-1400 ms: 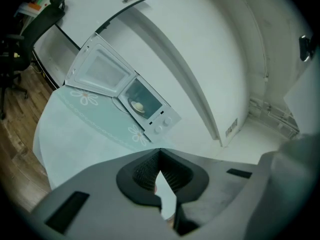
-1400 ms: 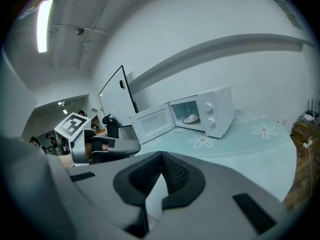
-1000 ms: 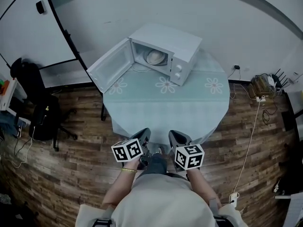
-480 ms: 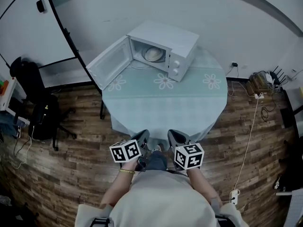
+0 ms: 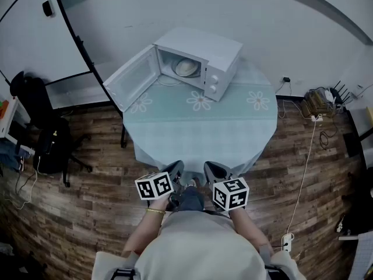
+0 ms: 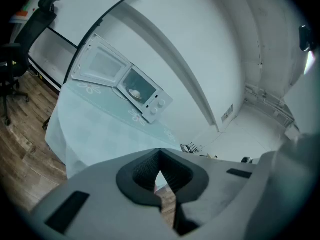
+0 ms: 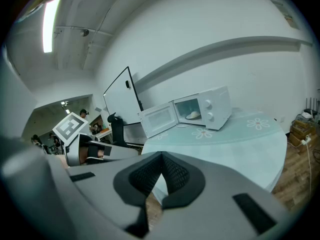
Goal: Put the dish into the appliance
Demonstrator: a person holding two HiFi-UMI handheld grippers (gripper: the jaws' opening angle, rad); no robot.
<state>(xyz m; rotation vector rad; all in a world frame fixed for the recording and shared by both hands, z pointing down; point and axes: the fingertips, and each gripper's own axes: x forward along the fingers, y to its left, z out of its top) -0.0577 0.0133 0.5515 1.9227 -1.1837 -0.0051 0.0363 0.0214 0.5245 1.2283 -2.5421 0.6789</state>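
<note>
A white microwave (image 5: 201,63) stands at the far side of the round table (image 5: 201,130), its door (image 5: 132,79) swung wide to the left. A pale dish (image 5: 186,68) lies inside its cavity; the same dish (image 7: 193,115) shows in the right gripper view and the dish (image 6: 135,92) in the left gripper view. My left gripper (image 5: 176,171) and right gripper (image 5: 211,171) hang side by side before the table's near edge, close to my body. Both are shut with nothing between the jaws.
A black office chair (image 5: 46,139) stands on the wood floor to the left. Cables and a power strip (image 5: 317,107) lie on the floor at the right. A whiteboard (image 5: 35,34) leans at the back left wall.
The view has shifted slightly, so the table and microwave sit a little further left and up. Both grippers stay shut in front of my body.
</note>
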